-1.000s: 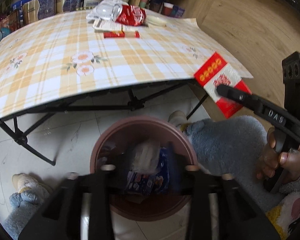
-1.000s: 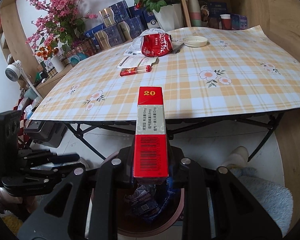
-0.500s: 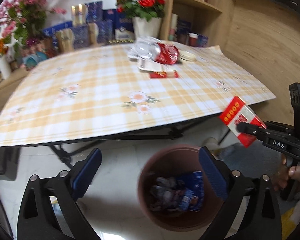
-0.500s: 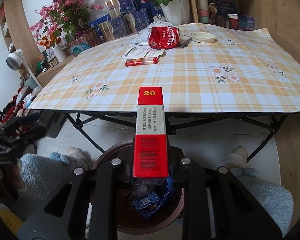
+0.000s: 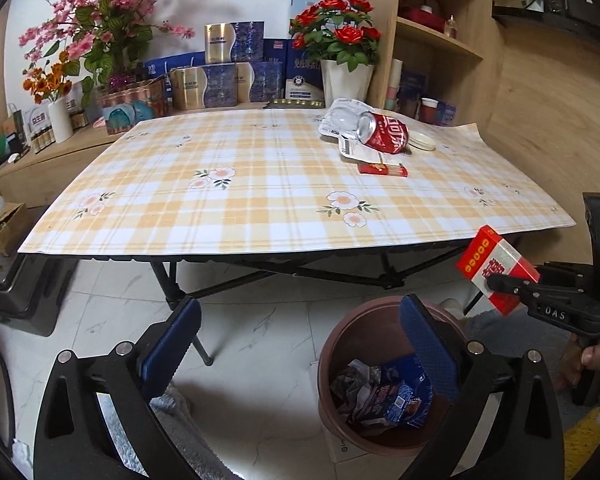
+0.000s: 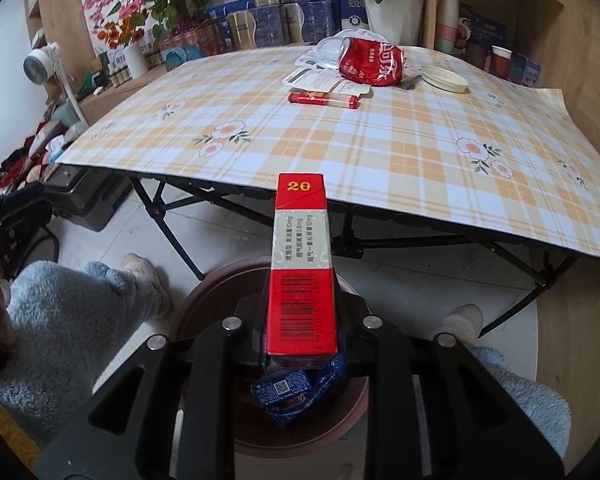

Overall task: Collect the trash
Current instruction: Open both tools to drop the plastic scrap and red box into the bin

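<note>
Tongs of the right hand [image 6: 302,344] are clamped on a red-and-cream cigarette pack [image 6: 300,268], which juts forward along the fingers with its barcode face up; in the left wrist view these same tongs [image 5: 496,282] and the pack [image 5: 496,268] appear at 3 o'clock, above and just outside the rim of a round brown plastic waste bin [image 5: 340,344]. Left tongs [image 5: 300,344] stand wide, their jaws having just been opening, with nothing between the blue pads [image 5: 428,348]. The bin [image 6: 204,304] sits on the pale tiled floor [image 5: 260,320] below the near edge of the tabletop and holds crumpled blue and silver wrappers [image 5: 384,396]. A folding tabletop covered by an orange-and-white plaid cloth with flower prints [image 5: 240,184] fills the middle of both views. At its far side, toward 1 o'clock, lie a crushed red drink can [image 5: 386,134], a clear plastic wrapper [image 5: 340,120] touching it, a printed white card [image 5: 360,152], a small red tube-shaped packet [image 5: 382,169] just beside the card, and a cream round lid [image 5: 422,142]. Behind the tabletop at 12 o'clock stand blue and gold boxes [image 5: 224,80] and a white pot of red roses [image 5: 346,76]. A person's leg in fluffy blue-grey fabric [image 6: 72,320] shows at 9 o'clock in the right wrist view.
</note>
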`<control>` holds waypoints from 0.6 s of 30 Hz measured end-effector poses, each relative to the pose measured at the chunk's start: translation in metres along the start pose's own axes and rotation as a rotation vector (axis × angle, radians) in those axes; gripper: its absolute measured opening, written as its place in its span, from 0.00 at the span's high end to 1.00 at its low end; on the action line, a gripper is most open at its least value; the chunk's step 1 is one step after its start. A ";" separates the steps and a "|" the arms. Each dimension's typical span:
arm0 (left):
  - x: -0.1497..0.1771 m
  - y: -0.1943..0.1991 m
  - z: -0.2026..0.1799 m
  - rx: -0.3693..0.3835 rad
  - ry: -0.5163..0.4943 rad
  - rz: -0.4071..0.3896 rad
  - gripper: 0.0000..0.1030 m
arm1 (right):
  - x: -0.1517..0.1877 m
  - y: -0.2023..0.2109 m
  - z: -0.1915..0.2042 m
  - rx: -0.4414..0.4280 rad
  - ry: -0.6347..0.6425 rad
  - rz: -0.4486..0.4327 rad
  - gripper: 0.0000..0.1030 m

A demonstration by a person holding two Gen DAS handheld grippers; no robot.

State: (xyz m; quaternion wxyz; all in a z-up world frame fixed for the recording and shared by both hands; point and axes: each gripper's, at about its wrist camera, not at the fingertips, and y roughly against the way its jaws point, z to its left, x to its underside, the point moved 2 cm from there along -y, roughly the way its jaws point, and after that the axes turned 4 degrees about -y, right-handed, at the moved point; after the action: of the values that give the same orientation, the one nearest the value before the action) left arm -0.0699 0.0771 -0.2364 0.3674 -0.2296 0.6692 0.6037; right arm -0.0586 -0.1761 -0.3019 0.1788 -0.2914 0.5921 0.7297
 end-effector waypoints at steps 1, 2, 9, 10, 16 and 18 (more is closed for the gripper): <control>0.000 0.001 0.001 -0.006 0.003 0.000 0.06 | 0.000 -0.001 0.001 0.004 0.003 0.004 0.65; 0.001 0.001 0.003 -0.003 0.006 -0.004 0.06 | 0.001 -0.001 0.002 0.010 0.007 0.006 0.54; 0.002 0.004 0.009 0.010 0.042 -0.014 0.06 | 0.000 0.004 -0.003 0.050 -0.011 -0.028 0.16; 0.001 0.004 0.009 0.012 0.044 -0.015 0.06 | 0.000 0.004 -0.004 0.053 -0.020 -0.028 0.13; 0.001 0.004 0.009 0.008 0.042 -0.020 0.06 | 0.000 0.003 -0.016 0.066 -0.074 -0.023 0.06; 0.001 0.004 0.008 0.006 0.038 -0.018 0.06 | 0.000 0.002 -0.017 0.065 -0.080 -0.019 0.06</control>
State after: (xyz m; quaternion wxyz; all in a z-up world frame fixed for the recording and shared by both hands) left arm -0.0716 0.0856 -0.2351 0.3605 -0.2458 0.6758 0.5940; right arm -0.0561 -0.1927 -0.3025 0.2185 -0.2617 0.6053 0.7193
